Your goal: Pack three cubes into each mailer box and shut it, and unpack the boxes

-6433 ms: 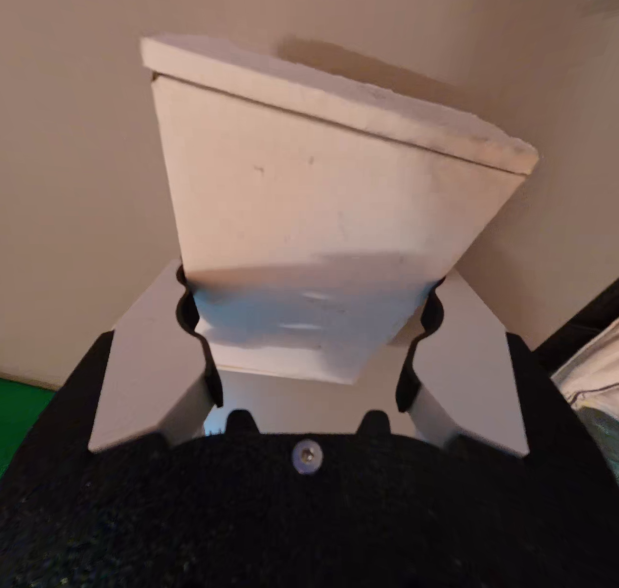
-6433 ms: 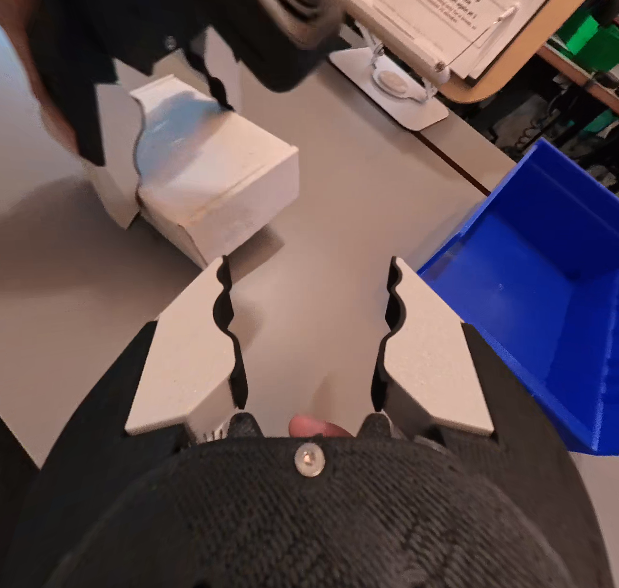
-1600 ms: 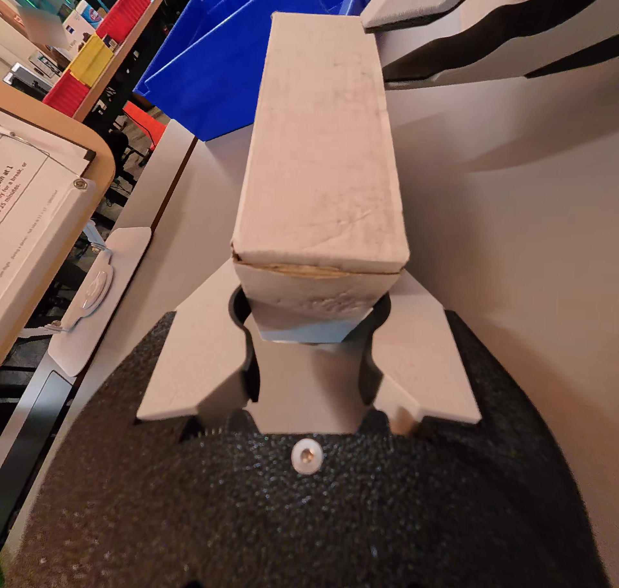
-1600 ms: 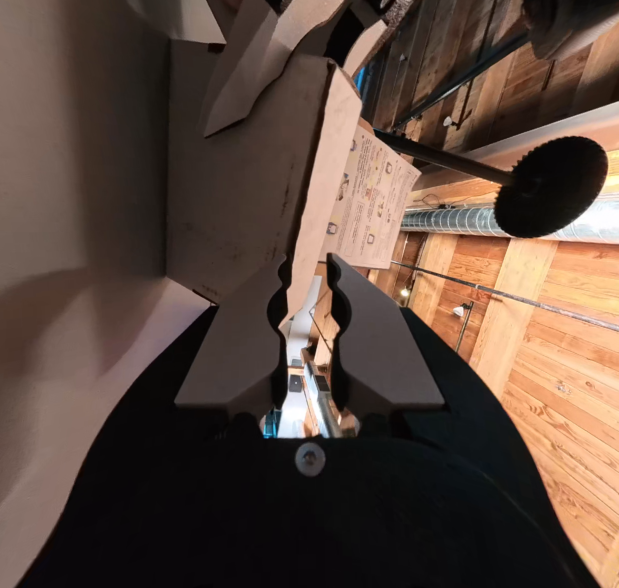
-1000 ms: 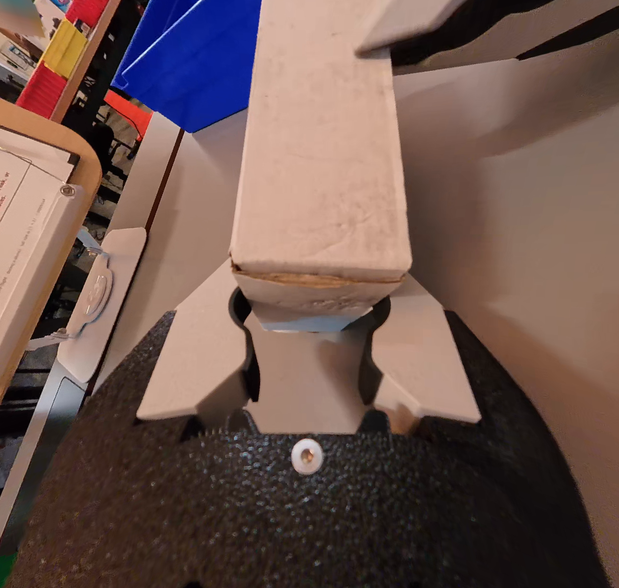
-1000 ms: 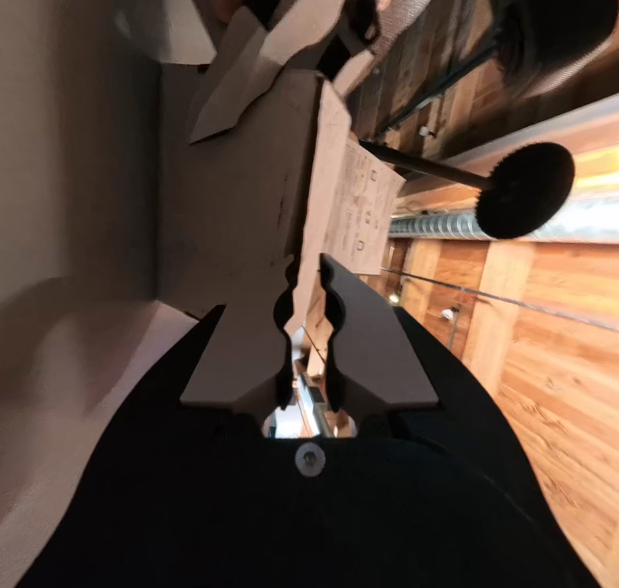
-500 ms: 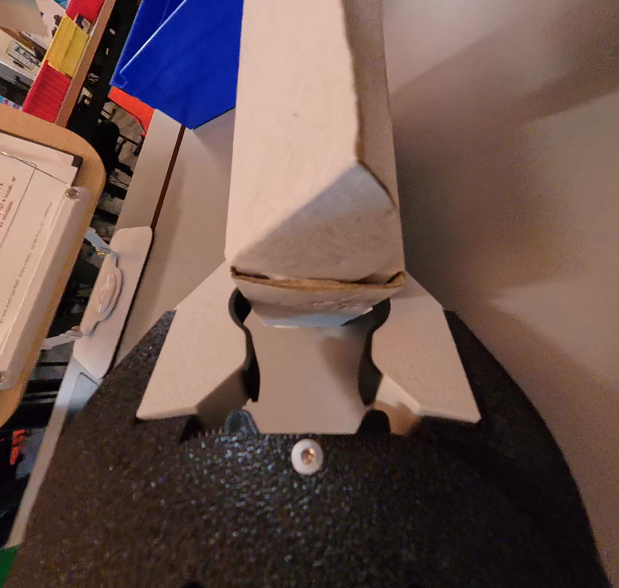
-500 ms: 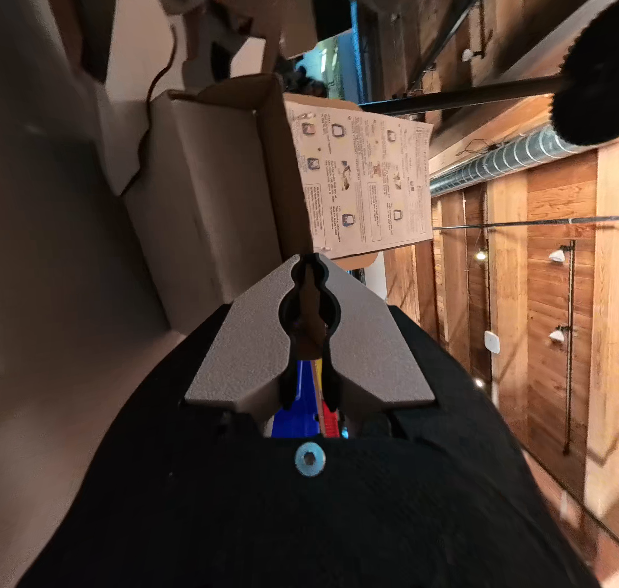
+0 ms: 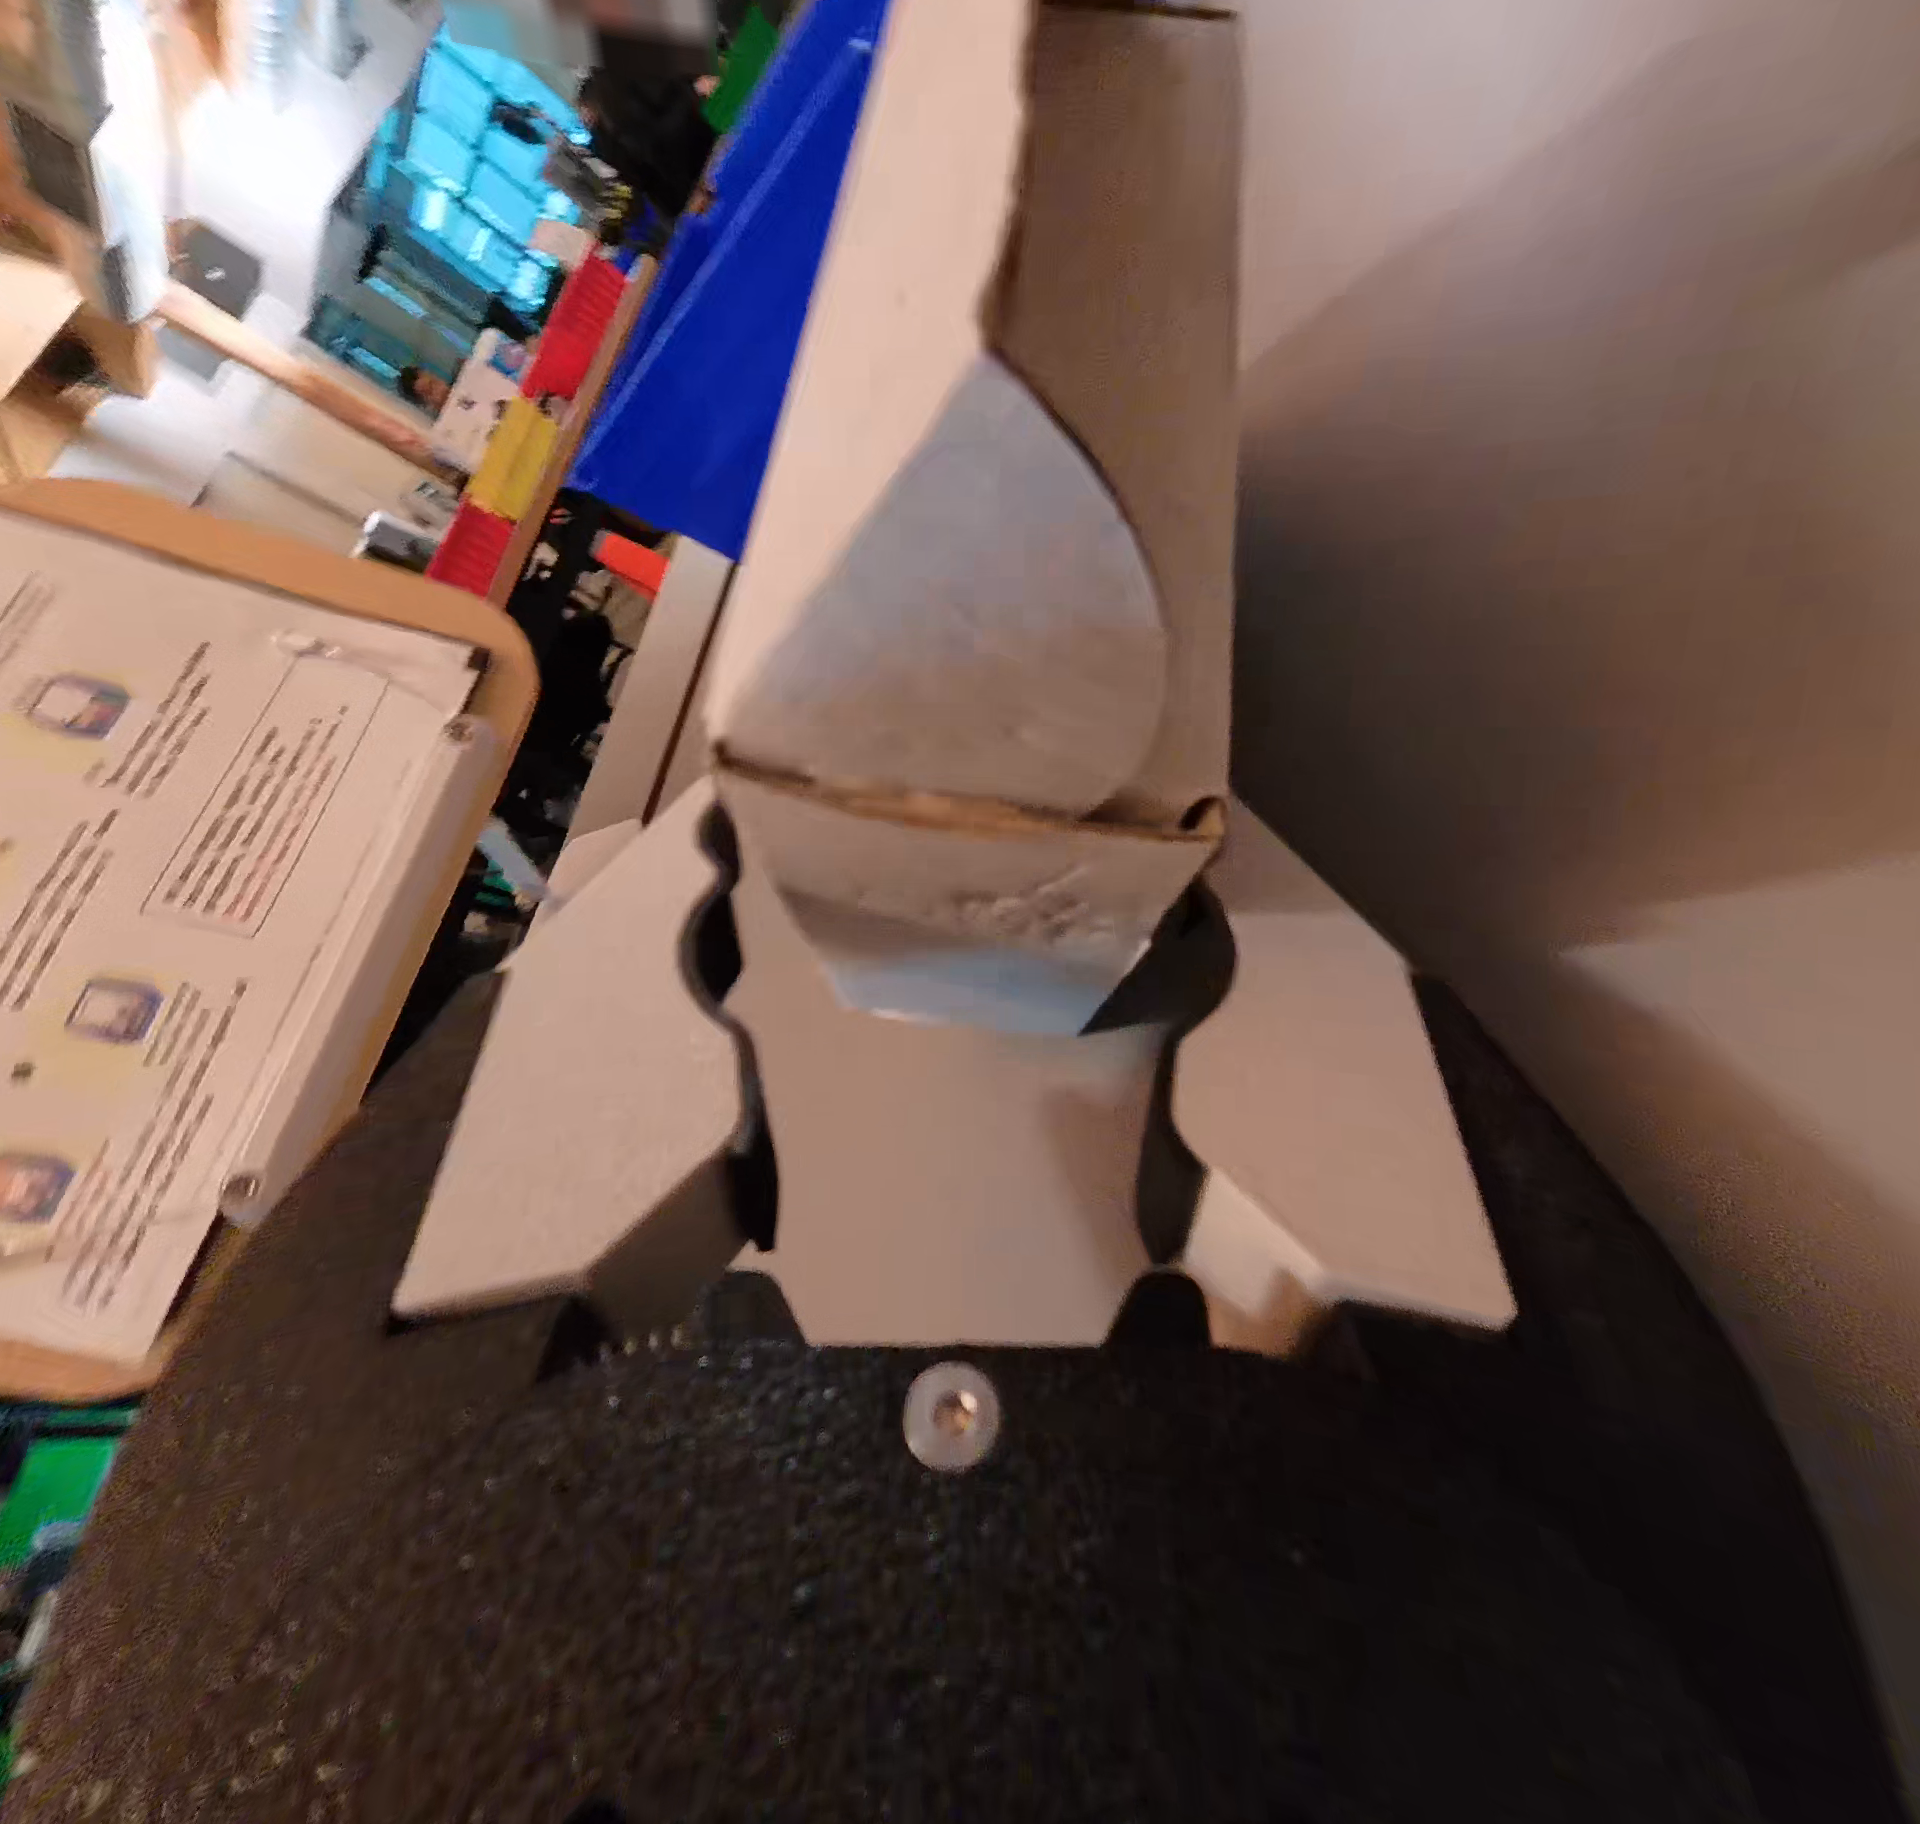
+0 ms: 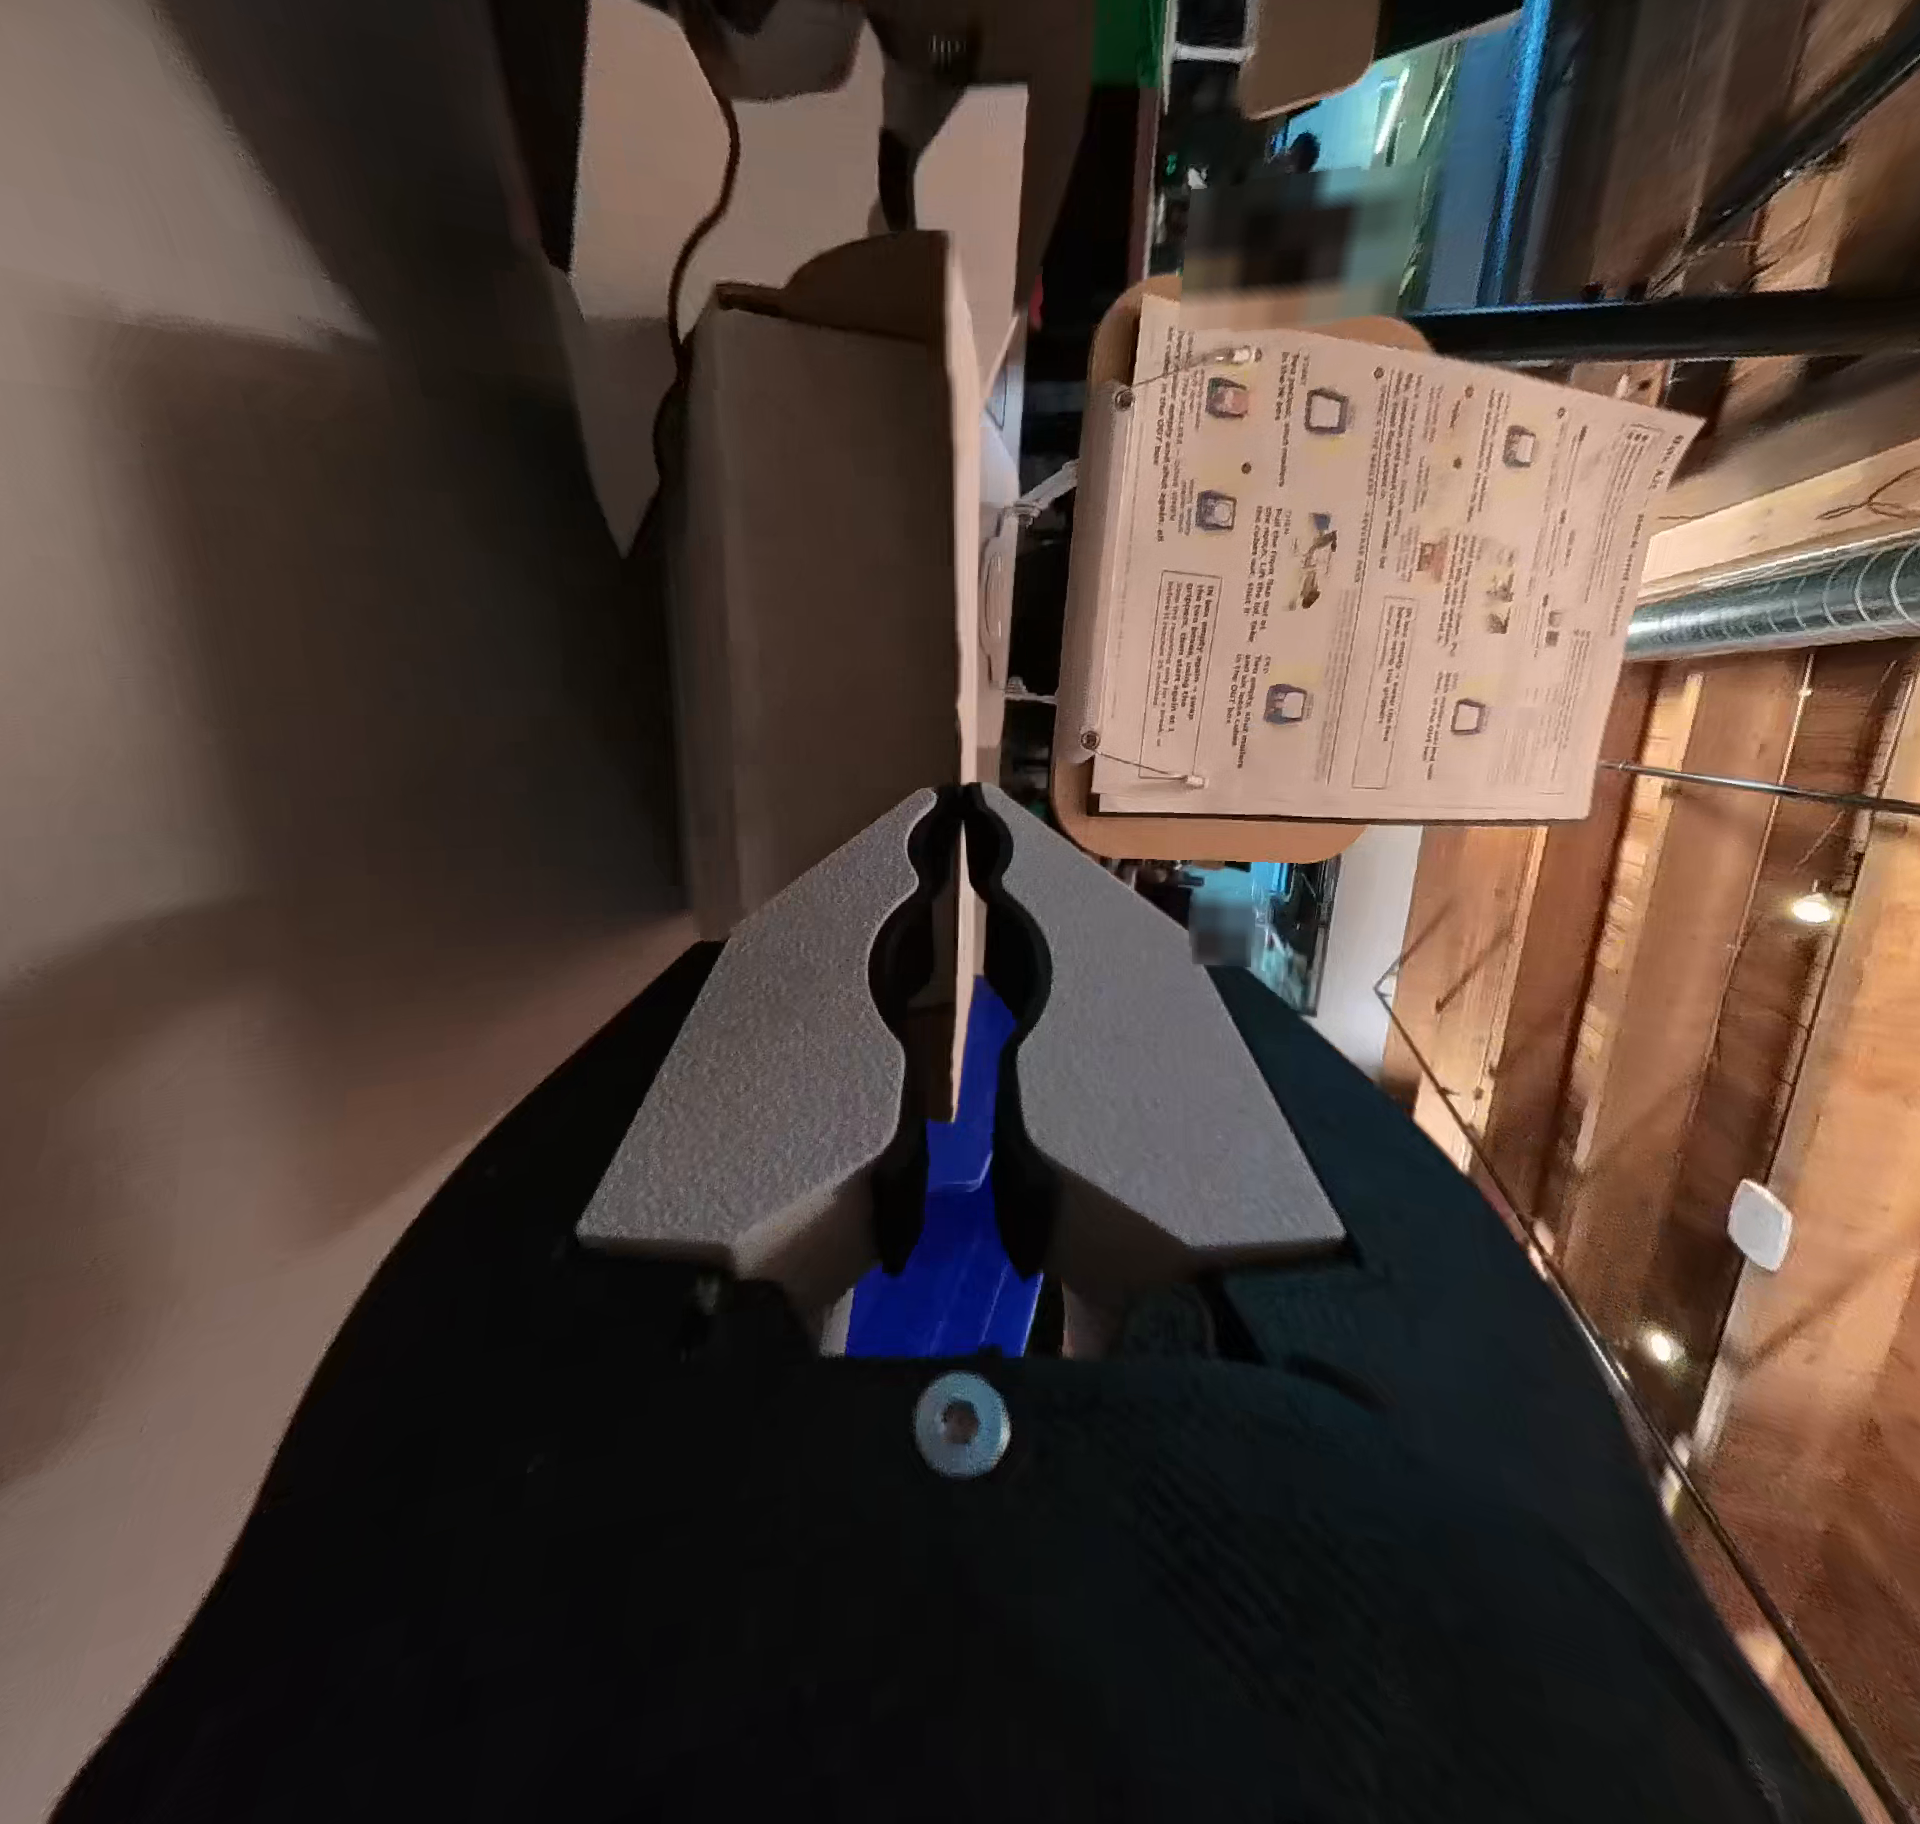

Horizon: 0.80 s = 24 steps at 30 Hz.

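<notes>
The left gripper (image 9: 961, 901) is clamping one end of the white mailer box (image 9: 914, 486), held between both tools above the grey table (image 9: 1558, 424). The right gripper (image 10: 961, 818) is pinching the box's lid (image 10: 961, 631), which is standing ajar. A blue bin (image 9: 717, 320) is sitting beyond; an instruction board (image 10: 1351, 590) is standing close beside.

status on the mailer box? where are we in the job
Mid-opening, it seems. The left gripper clamps the end of the white mailer box; the right gripper pinches its lid flap, which stands away from the box body. No cubes are visible, so whether it is full or empty is unclear. Left: getting the lid fully open, then the cubes.
</notes>
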{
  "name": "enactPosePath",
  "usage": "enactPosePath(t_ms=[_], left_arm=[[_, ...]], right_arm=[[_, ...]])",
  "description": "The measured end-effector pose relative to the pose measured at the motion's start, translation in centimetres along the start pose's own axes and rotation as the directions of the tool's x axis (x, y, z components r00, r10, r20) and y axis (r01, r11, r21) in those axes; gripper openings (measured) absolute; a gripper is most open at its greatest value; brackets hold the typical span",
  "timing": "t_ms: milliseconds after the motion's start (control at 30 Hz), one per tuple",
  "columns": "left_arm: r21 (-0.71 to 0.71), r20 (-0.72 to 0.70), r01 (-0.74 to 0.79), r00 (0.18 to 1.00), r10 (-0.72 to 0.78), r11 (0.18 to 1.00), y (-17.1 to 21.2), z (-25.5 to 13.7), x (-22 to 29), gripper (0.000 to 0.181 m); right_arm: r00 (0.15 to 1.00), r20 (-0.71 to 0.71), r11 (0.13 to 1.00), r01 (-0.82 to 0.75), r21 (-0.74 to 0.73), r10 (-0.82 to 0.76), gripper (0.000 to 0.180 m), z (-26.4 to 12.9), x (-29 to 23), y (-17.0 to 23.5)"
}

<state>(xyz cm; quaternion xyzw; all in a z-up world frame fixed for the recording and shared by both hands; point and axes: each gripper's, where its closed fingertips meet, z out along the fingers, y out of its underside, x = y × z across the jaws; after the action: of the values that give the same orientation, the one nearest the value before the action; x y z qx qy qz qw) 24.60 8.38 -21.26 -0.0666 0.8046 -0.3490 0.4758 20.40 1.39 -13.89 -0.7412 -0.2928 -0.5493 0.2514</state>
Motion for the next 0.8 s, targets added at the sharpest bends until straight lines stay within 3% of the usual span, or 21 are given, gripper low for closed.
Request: enactPosePath(t_ms=[33, 133, 167, 233, 300, 400, 467, 633, 800], left_arm=[[0.014, 0.031, 0.039, 0.999, -0.04, 0.999, -0.1, -0.8, -0.4, 0.092], [0.028, 0.039, 0.141, 0.989, -0.142, 0.99, 0.0, -4.4, -0.5, 0.09], [0.022, 0.054, 0.152, 0.987, -0.153, 0.988, -0.1, -5.9, -0.5, 0.081], [0.055, 0.113, 0.086, 0.989, -0.091, 0.995, -1.5, -8.8, 0.0, 0.026], [0.108, 0.166, -0.082, 0.984, 0.063, 0.991, -4.5, -10.4, 1.4, 0.017], [-0.16, 0.234, -0.284, 0.92, 0.316, 0.945, -4.9, -8.8, 1.9, 0.005], [-0.22, 0.296, -0.402, 0.841, 0.453, 0.889, -6.4, -7.4, 1.4, 0.0], [-0.328, 0.285, -0.387, 0.829, 0.481, 0.862, -5.7, -3.7, 0.5, 0.0], [-0.398, 0.122, -0.307, 0.916, 0.382, 0.864, -3.7, -3.5, 3.3, 0.0]], right_arm=[[1.0, 0.011, 1.0, 0.005, -0.008, -0.005, 0.0, 0.0, 0.1, -0.1], [0.999, 0.035, 0.999, -0.038, -0.029, 0.039, 0.0, 0.2, 0.5, -0.5], [0.998, 0.039, 0.998, -0.045, -0.037, 0.046, 0.0, 0.2, 0.5, -0.5], [0.998, 0.046, 0.997, -0.049, -0.053, 0.051, 0.0, 0.3, 0.5, -0.6], [0.997, 0.05, 0.997, -0.055, -0.052, 0.058, 0.0, 0.3, 0.6, -0.8], [0.994, 0.063, 0.996, -0.081, -0.047, 0.084, 0.0, 0.4, 0.6, -1.3], [0.992, 0.073, 0.993, -0.102, -0.055, 0.106, 0.0, 0.4, 0.6, -1.5], [0.984, 0.108, 0.99, -0.137, -0.02, 0.139, 0.0, 0.2, 0.7, -2.2], [0.953, 0.179, 0.961, -0.263, 0.083, 0.246, 0.0, 0.3, 1.7, -2.8]])
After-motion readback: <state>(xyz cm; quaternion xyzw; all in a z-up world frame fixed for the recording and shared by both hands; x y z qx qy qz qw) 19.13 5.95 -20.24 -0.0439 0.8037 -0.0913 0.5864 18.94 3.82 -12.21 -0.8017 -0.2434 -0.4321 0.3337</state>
